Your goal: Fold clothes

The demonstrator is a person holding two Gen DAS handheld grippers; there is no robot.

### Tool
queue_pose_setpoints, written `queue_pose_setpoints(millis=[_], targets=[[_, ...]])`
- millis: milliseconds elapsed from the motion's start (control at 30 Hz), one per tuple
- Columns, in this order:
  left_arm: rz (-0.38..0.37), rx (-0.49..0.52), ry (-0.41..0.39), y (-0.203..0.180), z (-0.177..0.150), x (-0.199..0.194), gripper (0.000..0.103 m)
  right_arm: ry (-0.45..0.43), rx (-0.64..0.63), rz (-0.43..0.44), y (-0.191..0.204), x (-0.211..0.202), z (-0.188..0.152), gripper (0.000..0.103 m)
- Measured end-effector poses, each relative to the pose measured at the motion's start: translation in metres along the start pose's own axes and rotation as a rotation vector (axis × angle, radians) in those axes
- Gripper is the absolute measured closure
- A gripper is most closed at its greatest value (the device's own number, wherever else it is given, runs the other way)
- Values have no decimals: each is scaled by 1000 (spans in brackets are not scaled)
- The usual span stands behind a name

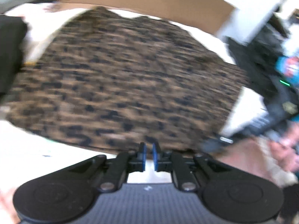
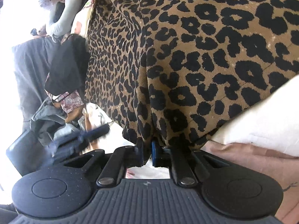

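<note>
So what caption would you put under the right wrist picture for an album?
Right gripper pinching the edge of a leopard-print garment, beside a white cushion.

matt woven leopard-print garment [image 2: 205, 56], matt plastic gripper [image 2: 147, 149]

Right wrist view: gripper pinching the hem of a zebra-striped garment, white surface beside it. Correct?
Not quite. The print is leopard spots, black on tan, not zebra stripes. In the right wrist view the right gripper pinches the hem of the leopard-print garment, white surface beside it.
</note>
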State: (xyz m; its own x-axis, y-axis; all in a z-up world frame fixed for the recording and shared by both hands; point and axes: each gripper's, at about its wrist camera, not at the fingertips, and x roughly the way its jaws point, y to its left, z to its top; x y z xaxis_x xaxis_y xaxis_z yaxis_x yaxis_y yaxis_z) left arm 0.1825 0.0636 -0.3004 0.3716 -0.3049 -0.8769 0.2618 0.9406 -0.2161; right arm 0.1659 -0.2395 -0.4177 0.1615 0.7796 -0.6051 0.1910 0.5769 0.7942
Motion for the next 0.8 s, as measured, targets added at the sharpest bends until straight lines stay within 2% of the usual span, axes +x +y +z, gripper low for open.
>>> queue_pose_setpoints(millis=[167, 267, 400, 533, 600, 633, 700, 800], targets=[[181, -87, -41, 44, 7, -12, 87, 5, -24, -19, 1, 0, 0, 97], [248, -109, -72, 61, 15, -15, 82, 5, -34, -25, 1, 0, -1, 97], [305, -122, -93, 76, 24, -19, 70, 6, -37, -28, 1, -1, -2, 97], [372, -134, -105, 90, 34, -21, 66, 8, -43, -31, 1, -1, -2, 98], [396, -147, -113, 99, 35, -21, 54, 7, -45, -34, 1, -2, -2, 98], [409, -148, -115, 103, 35, -20, 53, 6, -46, -35, 1, -2, -3, 98], [430, -148, -116, 110, 34, -17, 52, 5, -48, -38, 1, -3, -3, 98], [423, -175, -109, 119, 31, -10, 54, 4, -50, -43, 1, -3, -3, 99]])
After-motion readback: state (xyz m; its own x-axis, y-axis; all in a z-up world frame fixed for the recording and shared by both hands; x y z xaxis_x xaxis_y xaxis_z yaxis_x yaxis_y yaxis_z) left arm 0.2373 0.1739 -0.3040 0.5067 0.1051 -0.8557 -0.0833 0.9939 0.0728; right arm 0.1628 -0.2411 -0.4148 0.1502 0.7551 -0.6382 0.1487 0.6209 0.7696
